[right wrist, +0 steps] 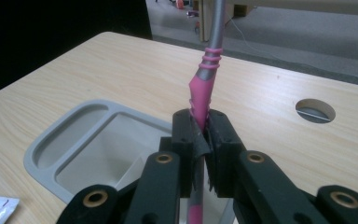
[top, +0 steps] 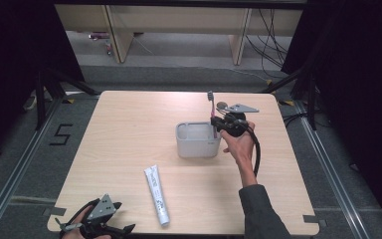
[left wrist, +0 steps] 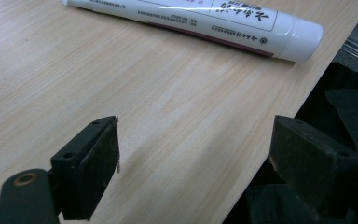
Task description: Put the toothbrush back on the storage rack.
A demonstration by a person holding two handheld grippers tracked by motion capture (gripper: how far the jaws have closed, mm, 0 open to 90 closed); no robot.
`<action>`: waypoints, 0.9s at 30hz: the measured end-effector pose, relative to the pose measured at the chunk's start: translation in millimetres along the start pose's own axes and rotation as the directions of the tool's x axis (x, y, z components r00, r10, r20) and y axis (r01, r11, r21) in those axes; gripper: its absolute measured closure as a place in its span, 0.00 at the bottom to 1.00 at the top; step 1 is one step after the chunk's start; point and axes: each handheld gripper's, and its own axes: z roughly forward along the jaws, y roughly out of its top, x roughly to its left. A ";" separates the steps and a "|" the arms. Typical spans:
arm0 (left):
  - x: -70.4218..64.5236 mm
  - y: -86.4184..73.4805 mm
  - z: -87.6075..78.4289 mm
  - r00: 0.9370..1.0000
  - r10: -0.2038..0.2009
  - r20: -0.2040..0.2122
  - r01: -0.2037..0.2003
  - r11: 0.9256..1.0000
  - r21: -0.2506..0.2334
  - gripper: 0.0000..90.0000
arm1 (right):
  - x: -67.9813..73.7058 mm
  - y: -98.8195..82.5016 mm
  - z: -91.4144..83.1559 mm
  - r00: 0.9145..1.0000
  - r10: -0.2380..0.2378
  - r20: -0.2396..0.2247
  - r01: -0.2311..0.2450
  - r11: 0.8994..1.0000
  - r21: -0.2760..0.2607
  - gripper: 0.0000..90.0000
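At the table's [top: 129, 129] near left corner, the left gripper [top: 124, 230] rests low in a person's hand, its jaws standing wide apart with nothing between them. In the left gripper view [left wrist: 196, 154] the two black pads [left wrist: 100, 163] hang over bare wood at the table edge.

Just beyond and to its right lies a white toothpaste tube [top: 157, 194], flat on the wood, its cap end toward the near edge. In the left gripper view the tube [left wrist: 200, 21] stretches across the top, printed side up, cap to the right, well apart from the open jaws.

Farther on, near the table's middle, stands a grey holder [top: 198, 140], a squarish cup with a divided top. The right gripper view shows the holder [right wrist: 51, 154] with a shallow tray section on its left and a deeper well beside it.

Over the holder's right side, the right gripper [top: 218, 124], carried by a sleeved arm reaching in from the lower right, is clamped on a toothbrush [top: 212, 107]. The brush stands upright, bristle head up, its lower end inside the holder. In the right gripper view [right wrist: 200, 135] the jaws pinch the toothbrush [right wrist: 201, 91] on its pink handle, the grey neck rising out of frame.

Beyond the gripper, a round hole [right wrist: 315, 110] pierces the tabletop.
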 end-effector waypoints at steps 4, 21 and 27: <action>0.1 0.0 0.0 1.000 -0.001 0.000 0.001 1.000 0.001 0.17 | -2.1 -4.0 0.7 1.000 -0.004 0.001 0.004 1.000 0.021 0.92; -1.3 -0.3 0.9 1.000 -0.013 0.004 0.013 1.000 -0.007 0.17 | -2.4 -13.2 2.3 1.000 -0.008 0.016 0.007 0.999 0.045 0.87; 0.0 -0.1 -0.2 1.000 0.001 -0.001 -0.001 1.000 -0.001 0.17 | -1.8 -11.7 -3.0 1.000 -0.019 0.019 0.018 0.999 0.036 0.76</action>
